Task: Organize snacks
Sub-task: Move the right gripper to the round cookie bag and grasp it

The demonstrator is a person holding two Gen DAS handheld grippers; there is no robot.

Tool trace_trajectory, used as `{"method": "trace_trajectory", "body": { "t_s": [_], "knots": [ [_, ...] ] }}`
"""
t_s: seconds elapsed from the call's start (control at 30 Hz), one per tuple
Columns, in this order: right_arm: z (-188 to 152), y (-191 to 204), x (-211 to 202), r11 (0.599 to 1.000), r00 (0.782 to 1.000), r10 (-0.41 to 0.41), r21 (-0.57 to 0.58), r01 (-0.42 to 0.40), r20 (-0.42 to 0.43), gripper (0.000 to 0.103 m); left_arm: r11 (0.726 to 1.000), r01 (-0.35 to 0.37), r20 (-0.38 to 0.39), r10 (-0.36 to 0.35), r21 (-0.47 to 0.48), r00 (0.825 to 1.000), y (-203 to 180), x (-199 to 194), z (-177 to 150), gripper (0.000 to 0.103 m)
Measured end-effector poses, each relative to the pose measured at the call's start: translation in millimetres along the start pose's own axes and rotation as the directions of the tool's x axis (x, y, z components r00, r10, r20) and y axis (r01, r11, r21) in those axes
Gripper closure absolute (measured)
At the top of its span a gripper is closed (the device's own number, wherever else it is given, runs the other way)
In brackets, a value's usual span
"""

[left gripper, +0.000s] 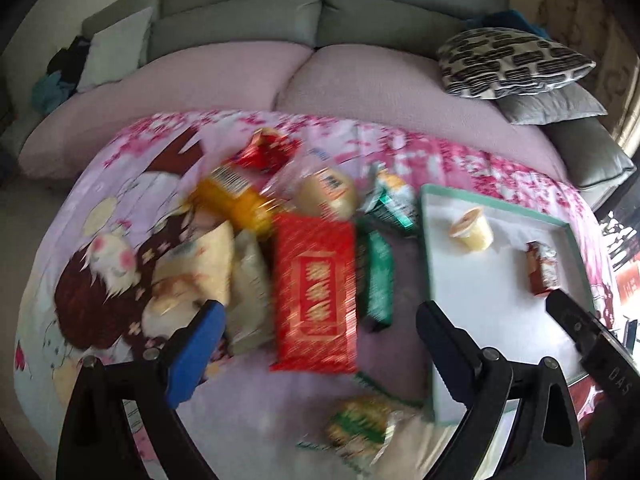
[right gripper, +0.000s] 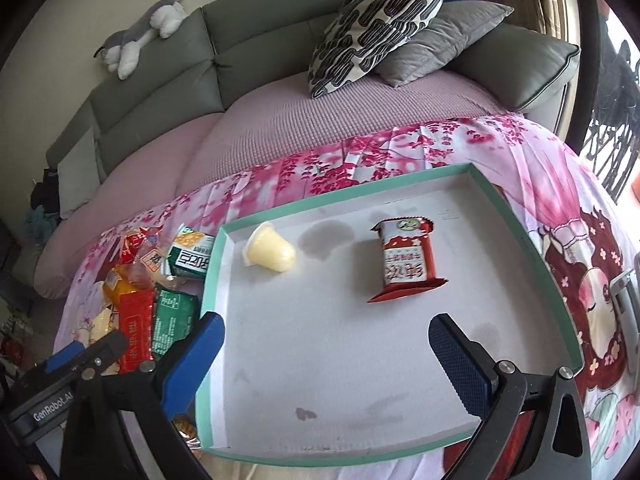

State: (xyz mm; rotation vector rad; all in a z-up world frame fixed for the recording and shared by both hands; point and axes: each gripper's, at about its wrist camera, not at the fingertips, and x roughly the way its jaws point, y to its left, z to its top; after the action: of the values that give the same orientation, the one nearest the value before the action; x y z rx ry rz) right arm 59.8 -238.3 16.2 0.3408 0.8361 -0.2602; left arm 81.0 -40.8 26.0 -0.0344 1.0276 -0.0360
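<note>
- Your left gripper [left gripper: 320, 344] and right gripper [right gripper: 326, 356] both gape wide, holding nothing.
- Pinch the red packet [left gripper: 316, 288] across its long edges (probably light, crinkly, slippery).

A grey sofa [right gripper: 160, 80] stands behind, its seat under a pink cover [right gripper: 280, 120]. 2 cushions lean there, a patterned one [right gripper: 376, 20] atop a grey one [right gripper: 444, 36]. A plush toy [right gripper: 140, 36] lies on the backrest.

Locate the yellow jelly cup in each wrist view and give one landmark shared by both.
Left wrist: jelly cup on its side, right of centre, in the tray's far corner.
Right wrist: jelly cup left of centre, near the tray's left wall.
Shared landmark: the teal-rimmed tray.
</note>
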Motion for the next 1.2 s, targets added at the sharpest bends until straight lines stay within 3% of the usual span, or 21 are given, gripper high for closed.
{"method": "trace_trajectory", "body": {
  "t_s": [0.2,0.57,0.93,1.2],
  "knots": [
    [-10,25,4,0.998,0.999,0.008,-0.057,-0.011,-0.042,0.000,0.996,-0.052,-0.021,0.051,-0.072,0.998,39,-4,-9,0.007],
    [-49,93,9,0.972,0.985,0.081,-0.205,-0.112,-0.153,0.001,0.993,-0.081,-0.103,0.072,-0.087,0.992,72,5,-30,0.007],
    [-75,135,13,0.917,0.967,0.136,-0.342,-0.205,-0.214,0.027,0.986,-0.161,-0.145,0.154,-0.040,0.977,93,11,-42,0.007],
    [-87,152,24,0.884,0.954,0.146,-0.398,-0.245,-0.263,0.034,0.981,-0.181,-0.141,0.169,-0.076,0.975,107,9,-40,0.007]
  ]
}}
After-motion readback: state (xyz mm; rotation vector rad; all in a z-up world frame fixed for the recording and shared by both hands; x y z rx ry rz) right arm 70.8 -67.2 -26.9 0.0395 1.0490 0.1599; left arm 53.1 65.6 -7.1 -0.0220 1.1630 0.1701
